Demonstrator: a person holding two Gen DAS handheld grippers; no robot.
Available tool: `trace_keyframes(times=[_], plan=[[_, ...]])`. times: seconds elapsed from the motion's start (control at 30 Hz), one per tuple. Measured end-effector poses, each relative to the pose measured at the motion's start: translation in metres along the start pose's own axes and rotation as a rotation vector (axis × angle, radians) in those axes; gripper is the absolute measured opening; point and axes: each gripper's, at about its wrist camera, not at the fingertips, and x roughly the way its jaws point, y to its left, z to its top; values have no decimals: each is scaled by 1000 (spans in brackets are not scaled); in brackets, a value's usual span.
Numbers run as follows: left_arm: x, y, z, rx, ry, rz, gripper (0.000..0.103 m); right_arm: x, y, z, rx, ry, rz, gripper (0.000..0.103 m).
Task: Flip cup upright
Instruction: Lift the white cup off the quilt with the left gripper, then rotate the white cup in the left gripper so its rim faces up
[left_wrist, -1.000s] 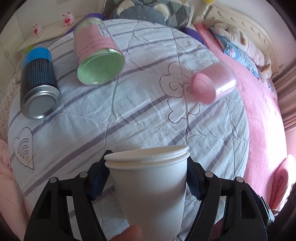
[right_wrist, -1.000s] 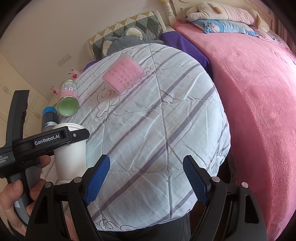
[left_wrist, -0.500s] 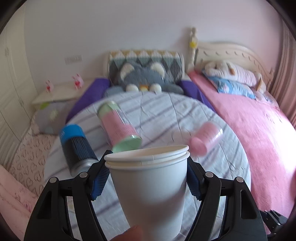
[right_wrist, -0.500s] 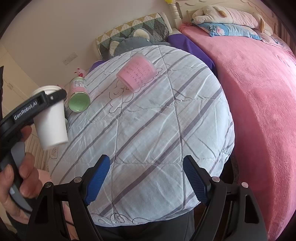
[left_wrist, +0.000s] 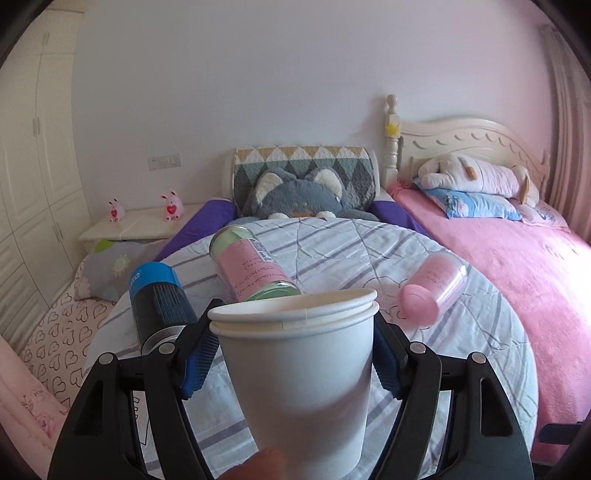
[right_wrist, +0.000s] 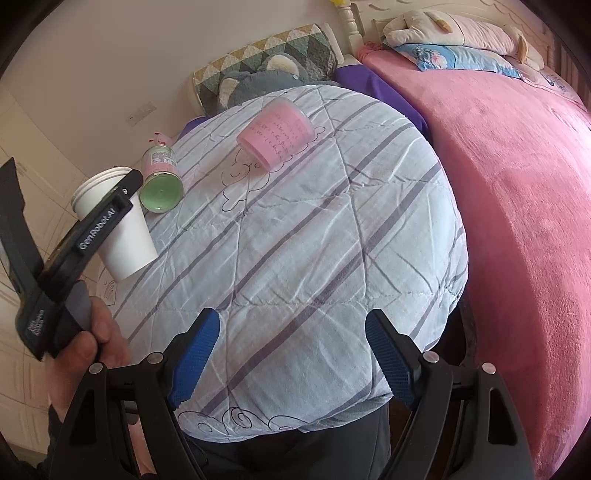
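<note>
My left gripper (left_wrist: 291, 354) is shut on a white paper cup (left_wrist: 295, 376), which looks like two nested cups, mouth up and roughly upright, held in the air above the near left of a round table covered with a striped cloth (left_wrist: 332, 251). In the right wrist view the same cup (right_wrist: 122, 236) shows at the left, tilted a little, in the left gripper (right_wrist: 99, 221). My right gripper (right_wrist: 291, 354) is open and empty over the table's near edge (right_wrist: 295, 406).
On the cloth lie a pink-labelled green bottle (left_wrist: 251, 266), a black can with a blue cap (left_wrist: 159, 302) and a pink plastic cup on its side (left_wrist: 432, 288). A pink bed (left_wrist: 517, 258) is to the right, a nightstand (left_wrist: 136, 225) at the back left.
My left gripper has tilted up from looking down at the table to looking level across the room, with the cup still held. The right gripper has barely moved.
</note>
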Motion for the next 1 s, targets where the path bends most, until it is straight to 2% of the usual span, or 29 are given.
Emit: trace_keyframes(times=[0.2,0.37,0.43,0.53,0.67,0.73,0.77,0.9,1.0], plan=[[-15,1,-12,27,-83,10,74,-1,1,-3,1,-2,0,82],[-9,6,-32,18,21,1,74,1,2,-8,-1,9,5,82],[-9,7,-39,22,34,1,74,1,2,-9,0,14,6,82],[-16,6,-37,38,-2,2,73,2,1,-10,3,15,3,82],[-23,1,-16,66,-104,12,73,0,4,-9,-2,9,7,82],[-17,0,-9,59,-125,6,74,0,6,-9,-6,9,10,82],[-11,-1,-9,57,-113,8,74,1,7,-10,-6,10,10,82],[16,-1,-25,45,42,2,74,3,6,-11,-2,16,9,82],[6,2,-26,25,12,18,74,2,2,-10,5,14,1,82]])
